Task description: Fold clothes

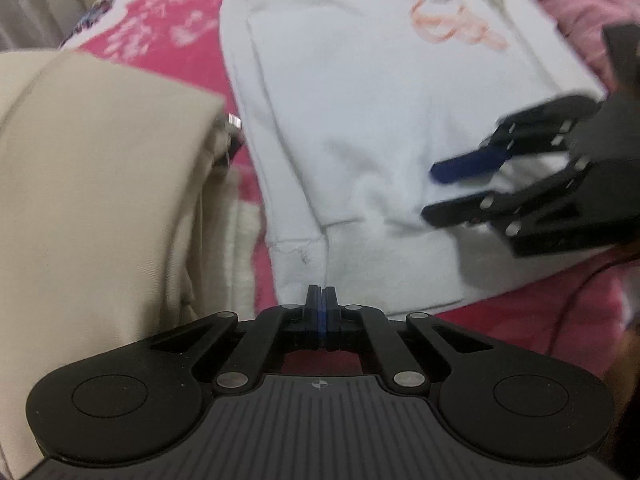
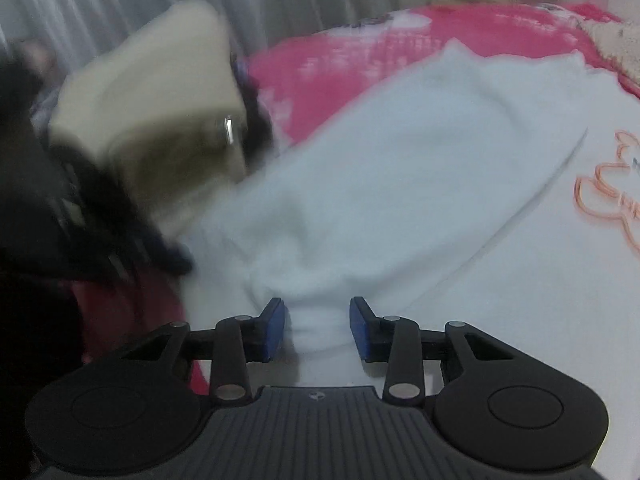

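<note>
Already the cream clothes (image 1: 92, 184) sit folded; the white sweatshirt (image 1: 360, 128) lies flat, unfolded; the left gripper (image 1: 321, 300) is pinched tight at its hem; the right gripper (image 2: 318, 326) is half open around a bunch.

Blurred left claw (image 2: 176, 256), cream garment (image 2: 152, 92)

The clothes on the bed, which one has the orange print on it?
The white sweatshirt spread flat on the pink bedcover; the folded beige garment beside it is plain.

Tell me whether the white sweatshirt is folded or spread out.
Partly folded. The white sweatshirt lies on the pink bedspread with its near side turned in over the front; its hem end is not folded up.
</note>
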`<state>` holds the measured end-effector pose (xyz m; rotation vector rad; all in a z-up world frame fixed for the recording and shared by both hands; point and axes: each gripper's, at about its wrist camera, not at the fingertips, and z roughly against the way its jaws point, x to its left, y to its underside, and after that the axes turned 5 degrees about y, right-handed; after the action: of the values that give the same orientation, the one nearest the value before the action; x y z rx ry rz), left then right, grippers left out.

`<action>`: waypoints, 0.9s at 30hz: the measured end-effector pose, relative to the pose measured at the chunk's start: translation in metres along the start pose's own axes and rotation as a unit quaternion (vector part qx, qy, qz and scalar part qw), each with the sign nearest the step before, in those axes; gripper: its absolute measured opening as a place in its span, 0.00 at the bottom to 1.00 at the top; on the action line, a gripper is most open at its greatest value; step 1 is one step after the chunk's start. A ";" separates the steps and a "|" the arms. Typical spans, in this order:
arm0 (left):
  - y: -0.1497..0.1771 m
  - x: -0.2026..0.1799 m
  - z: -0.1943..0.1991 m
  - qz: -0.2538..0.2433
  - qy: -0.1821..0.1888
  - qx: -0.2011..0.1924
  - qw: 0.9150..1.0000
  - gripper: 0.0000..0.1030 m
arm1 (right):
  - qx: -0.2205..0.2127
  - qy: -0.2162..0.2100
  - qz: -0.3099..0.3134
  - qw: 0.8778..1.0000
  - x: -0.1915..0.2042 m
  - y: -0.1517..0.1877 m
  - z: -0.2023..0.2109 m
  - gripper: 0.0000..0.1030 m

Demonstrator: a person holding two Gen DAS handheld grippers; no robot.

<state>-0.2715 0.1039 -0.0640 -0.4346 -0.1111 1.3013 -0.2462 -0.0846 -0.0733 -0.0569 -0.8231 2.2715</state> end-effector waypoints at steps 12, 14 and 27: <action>-0.010 -0.002 -0.018 -0.005 0.013 -0.009 1.000 0.27 | -0.042 -0.014 -0.041 0.998 -0.015 0.008 0.038 0.38; -0.008 -0.002 -0.018 -0.003 0.004 -0.008 1.000 0.28 | -0.037 -0.012 -0.032 0.999 -0.011 0.009 0.035 0.38; -0.008 0.002 -0.016 0.035 -0.001 -0.023 0.999 0.31 | -0.038 -0.014 -0.054 0.998 -0.020 0.015 0.039 0.38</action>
<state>-0.2582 0.0999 -0.0759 -0.4803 -0.1286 1.3699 -0.2504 -0.1266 -0.0547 -0.0144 -0.9060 2.1448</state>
